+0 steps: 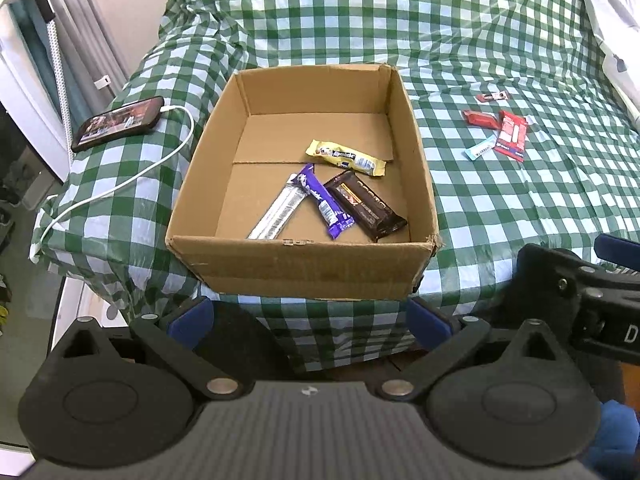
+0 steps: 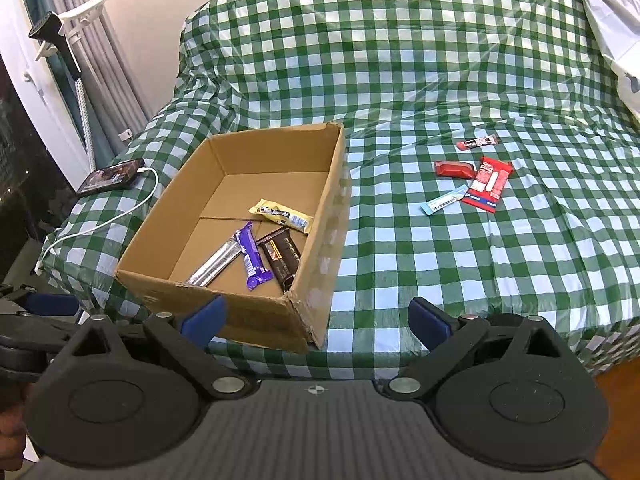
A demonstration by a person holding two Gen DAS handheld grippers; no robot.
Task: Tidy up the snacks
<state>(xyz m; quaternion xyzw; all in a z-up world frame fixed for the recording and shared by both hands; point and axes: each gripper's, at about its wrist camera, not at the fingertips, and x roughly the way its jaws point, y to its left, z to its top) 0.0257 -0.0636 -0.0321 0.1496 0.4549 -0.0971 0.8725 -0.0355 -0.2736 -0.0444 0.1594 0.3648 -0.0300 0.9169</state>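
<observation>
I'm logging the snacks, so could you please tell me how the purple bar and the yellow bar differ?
The purple bar lies near the front of the box, running front to back; the yellow bar lies further back, running mostly crosswise. The purple bar overlaps a silver bar; the yellow bar lies alone. Both lie flat, wrapped.
</observation>
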